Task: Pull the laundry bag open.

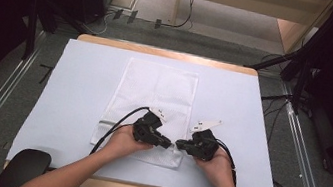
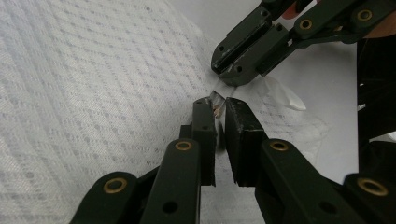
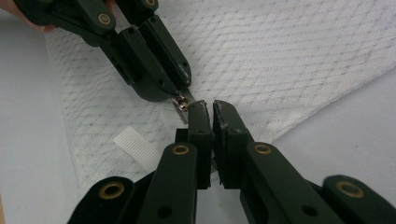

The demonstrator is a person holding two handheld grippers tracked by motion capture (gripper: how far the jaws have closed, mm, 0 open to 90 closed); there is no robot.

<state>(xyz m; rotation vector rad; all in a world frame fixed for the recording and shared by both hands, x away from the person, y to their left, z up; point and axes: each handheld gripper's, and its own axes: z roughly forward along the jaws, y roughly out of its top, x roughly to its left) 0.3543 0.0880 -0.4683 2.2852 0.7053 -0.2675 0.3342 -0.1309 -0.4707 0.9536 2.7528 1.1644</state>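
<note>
Grippers, left (image 1: pixel 169 143) and right (image 1: pixel 180 146), both pinch the white cloth's (image 1: pixel 154 91) near corner.

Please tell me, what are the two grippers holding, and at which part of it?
Left gripper pinches a small metal zipper pull at the near edge of the white mesh bag; right gripper pinches the bag's fabric beside it.

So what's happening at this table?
A person holds a gripper in each hand over a white mesh bag on a table. The left gripper and the right gripper meet tip to tip at the bag's near edge. The right one pinches the fabric there, and the left one is closed around a small metal piece, perhaps a zip pull. The bag lies flat.
</note>
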